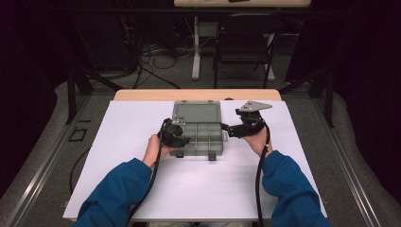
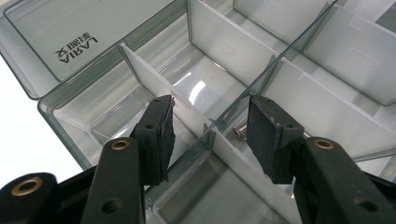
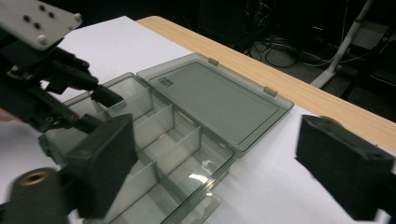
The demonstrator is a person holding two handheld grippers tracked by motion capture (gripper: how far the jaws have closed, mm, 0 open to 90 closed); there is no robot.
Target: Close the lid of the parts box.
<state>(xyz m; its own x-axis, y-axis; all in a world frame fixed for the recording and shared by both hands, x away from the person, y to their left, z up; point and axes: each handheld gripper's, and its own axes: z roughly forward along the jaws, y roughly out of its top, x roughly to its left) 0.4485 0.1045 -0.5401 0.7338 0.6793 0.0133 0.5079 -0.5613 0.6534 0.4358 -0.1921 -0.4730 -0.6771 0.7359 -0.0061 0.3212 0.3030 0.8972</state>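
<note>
Left gripper (image 2: 210, 135) agape, tilted down into organizer box (image 2: 224, 70).

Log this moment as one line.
left gripper: open over screw in organizer box | right gripper: open | lid: open

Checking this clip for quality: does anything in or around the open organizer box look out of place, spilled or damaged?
Nothing stands out. The organizer box lies square on the white sheet with its lid folded flat. The dividers stand upright. A small screw lies in one compartment beside the open left gripper, apparently as contents, not a spill.
</note>
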